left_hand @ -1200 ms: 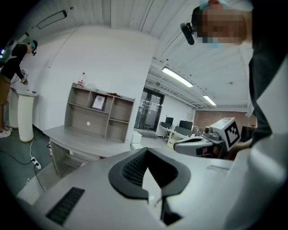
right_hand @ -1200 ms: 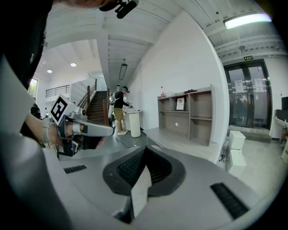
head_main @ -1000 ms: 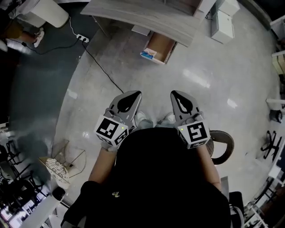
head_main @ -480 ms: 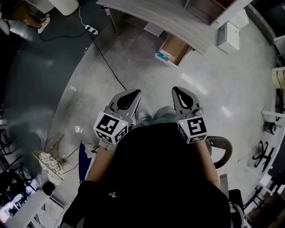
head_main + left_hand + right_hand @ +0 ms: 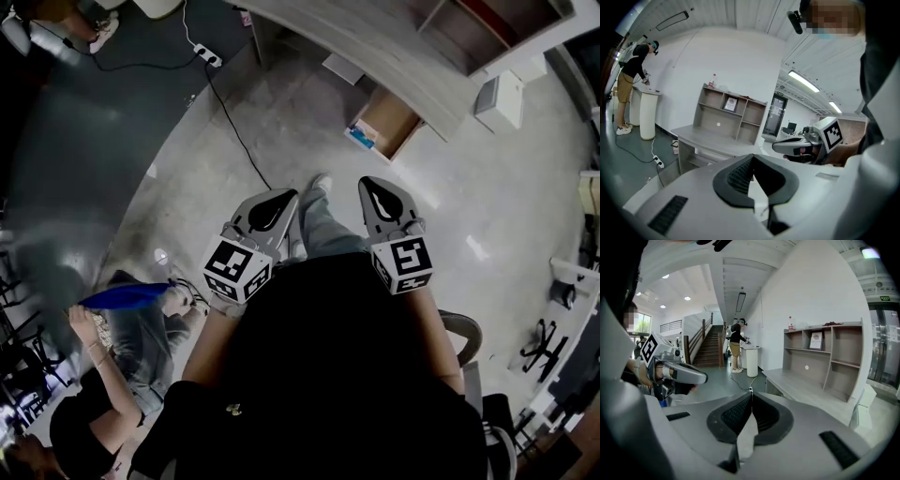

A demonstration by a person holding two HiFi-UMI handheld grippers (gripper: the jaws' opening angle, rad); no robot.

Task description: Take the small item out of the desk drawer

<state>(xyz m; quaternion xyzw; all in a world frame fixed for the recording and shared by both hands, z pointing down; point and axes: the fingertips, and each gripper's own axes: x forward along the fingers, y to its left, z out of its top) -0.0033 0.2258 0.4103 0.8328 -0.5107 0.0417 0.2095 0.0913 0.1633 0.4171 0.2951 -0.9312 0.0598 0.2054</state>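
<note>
In the head view a grey desk (image 5: 375, 47) runs across the top, with an open wooden drawer (image 5: 394, 114) beneath its edge. A small blue-and-white item (image 5: 362, 137) lies at the drawer's near end. My left gripper (image 5: 279, 201) and right gripper (image 5: 371, 190) are held side by side at waist height, well short of the drawer, both shut and empty. In the left gripper view the desk (image 5: 708, 140) lies ahead beyond the closed left gripper (image 5: 752, 155). The right gripper view shows the closed right gripper (image 5: 751, 393) and the desk (image 5: 806, 387).
A black cable and power strip (image 5: 208, 58) cross the floor left of the desk. A person (image 5: 131, 323) sits on the floor at lower left. A white box (image 5: 502, 98) stands right of the desk. Another person (image 5: 737, 350) stands at a white pedestal further off.
The desk and open drawer have shifted right and closer in the head view. The seated person has come into view at lower left. Both grippers stay shut, held as before.
</note>
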